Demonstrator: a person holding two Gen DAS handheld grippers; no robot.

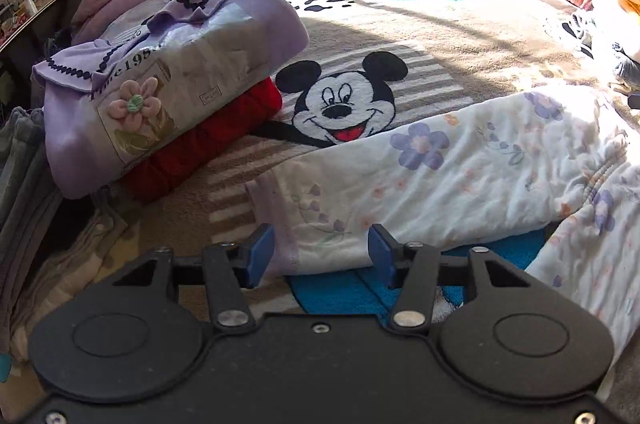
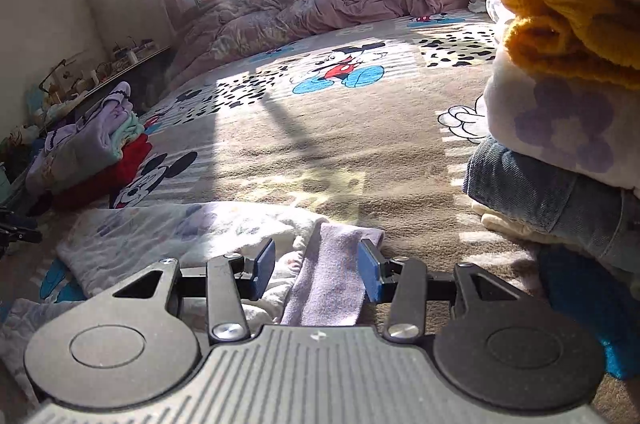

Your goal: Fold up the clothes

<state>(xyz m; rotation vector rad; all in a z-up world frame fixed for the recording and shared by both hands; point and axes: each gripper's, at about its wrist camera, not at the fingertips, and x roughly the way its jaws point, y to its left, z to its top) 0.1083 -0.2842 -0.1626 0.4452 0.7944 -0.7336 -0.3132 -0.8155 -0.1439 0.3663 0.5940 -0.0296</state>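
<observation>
White floral pyjama trousers (image 1: 460,176) lie spread across the near part of the bed blanket. In the left wrist view my left gripper (image 1: 322,252) is open, its blue pads either side of a lilac-hemmed leg end (image 1: 288,244). The right wrist view has my right gripper (image 2: 318,264) open around the other lilac cuff (image 2: 332,276), which lies between the pads close to the right one. The rest of the garment (image 2: 172,236) stretches off to the left.
A folded stack with a lilac top (image 1: 160,76) over a red garment (image 1: 208,140) sits at the left. A tall pile of unfolded clothes (image 2: 560,96) with denim and a yellow knit rises at the right. The Mickey blanket (image 2: 320,128) and a pink duvet (image 2: 320,4) lie beyond.
</observation>
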